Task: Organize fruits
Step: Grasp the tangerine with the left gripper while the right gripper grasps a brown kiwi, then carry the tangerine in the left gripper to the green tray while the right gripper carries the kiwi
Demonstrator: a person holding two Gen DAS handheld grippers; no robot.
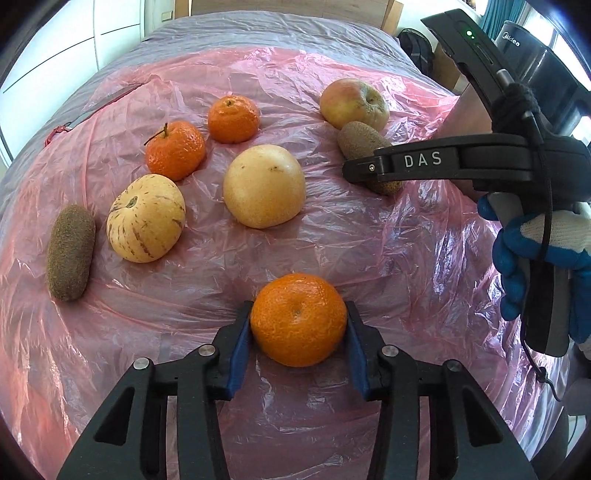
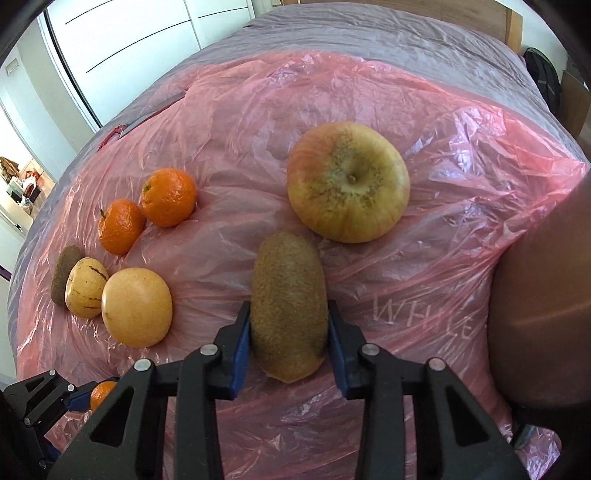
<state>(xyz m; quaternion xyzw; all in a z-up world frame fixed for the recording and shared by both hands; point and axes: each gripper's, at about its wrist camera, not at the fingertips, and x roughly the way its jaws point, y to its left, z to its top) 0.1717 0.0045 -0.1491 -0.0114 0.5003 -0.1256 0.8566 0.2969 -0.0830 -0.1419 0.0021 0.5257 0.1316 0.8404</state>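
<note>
Left gripper (image 1: 298, 321): blue pads pressed against both sides of a mandarin (image 1: 298, 319) resting on the sheet, nearest the left wrist camera.
Right gripper (image 2: 289, 326): jaws clamped on the flanks of a kiwi (image 2: 288, 306) lying lengthwise between them; in the left wrist view it reaches in from the right, held by a gloved hand (image 1: 543, 254).
Around the mandarin: open sheet on all sides; a pale round fruit (image 1: 264, 185) farther back, a striped cream fruit (image 1: 146, 223) and a second kiwi (image 1: 70, 253) to the left.
Beyond those: two more mandarins (image 1: 175, 150) (image 1: 233, 119) side by side, one with a stem.
Around the held kiwi: an apple (image 2: 348, 182) just behind it, close to its far end; whether they touch I cannot tell.
Surface: crinkled pink plastic sheet (image 1: 332, 251) spread over a grey bedcover (image 1: 258, 29).
Room: white cupboard doors at the left, a black appliance (image 1: 535, 66) at the right edge.
Hard to make out: faint lettering on the sheet right of the held kiwi; a brown mass cut off at the right edge of the right wrist view.
</note>
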